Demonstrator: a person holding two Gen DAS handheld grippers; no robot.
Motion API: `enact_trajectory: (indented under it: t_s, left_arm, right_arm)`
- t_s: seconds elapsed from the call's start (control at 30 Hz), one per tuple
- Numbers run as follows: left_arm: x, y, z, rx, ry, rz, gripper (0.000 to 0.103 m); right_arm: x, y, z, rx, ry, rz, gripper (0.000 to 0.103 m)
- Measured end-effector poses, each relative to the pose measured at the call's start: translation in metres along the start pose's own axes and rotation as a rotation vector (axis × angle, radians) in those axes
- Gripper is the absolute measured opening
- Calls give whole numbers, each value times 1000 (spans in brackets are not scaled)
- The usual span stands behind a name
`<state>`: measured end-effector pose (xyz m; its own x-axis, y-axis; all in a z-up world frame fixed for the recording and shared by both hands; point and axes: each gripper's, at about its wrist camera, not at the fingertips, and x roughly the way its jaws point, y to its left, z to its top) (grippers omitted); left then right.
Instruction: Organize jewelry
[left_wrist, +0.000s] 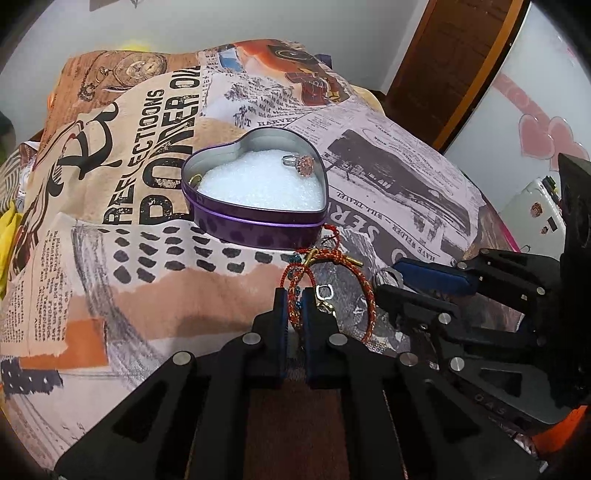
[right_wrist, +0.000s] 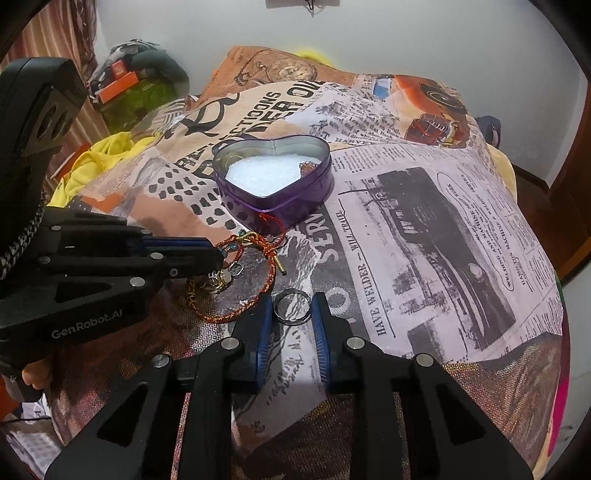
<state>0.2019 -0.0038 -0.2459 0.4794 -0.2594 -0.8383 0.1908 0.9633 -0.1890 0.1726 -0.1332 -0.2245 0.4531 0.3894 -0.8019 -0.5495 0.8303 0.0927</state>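
Observation:
A purple heart-shaped tin (left_wrist: 258, 225) (right_wrist: 291, 203) with white filling stands on the printed cloth; a ring with an orange stone (left_wrist: 301, 162) lies inside it. My left gripper (left_wrist: 294, 299) (right_wrist: 218, 254) is shut on a red-and-gold cord bracelet (left_wrist: 364, 291) (right_wrist: 236, 314) that lies in front of the tin. My right gripper (right_wrist: 291, 301) (left_wrist: 388, 280) holds a plain silver ring (right_wrist: 291, 301) between its blue pads, jaws closed on its sides, low over the cloth.
Small charms and a gold chain (right_wrist: 225, 277) lie by the bracelet. Yellow cloth (right_wrist: 96, 162) and clutter lie at the left edge. A wooden door frame (left_wrist: 454, 62) stands to the right.

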Motion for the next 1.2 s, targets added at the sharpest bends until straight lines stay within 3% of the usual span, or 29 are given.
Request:
enact_trajectory:
  t_s: [0.8, 0.93, 1.2]
  left_arm:
    - [-84, -5, 1, 12, -169, 26, 5]
    - [-86, 4, -4, -1, -161, 46, 5]
    - [-70, 37, -29, -43, -66, 116, 5]
  right_arm:
    - [-52, 8, 14, 4, -120, -39, 20]
    - [-55, 10, 16, 0, -131, -40, 20]
    - [-51, 14, 17, -5, -126, -35, 20]
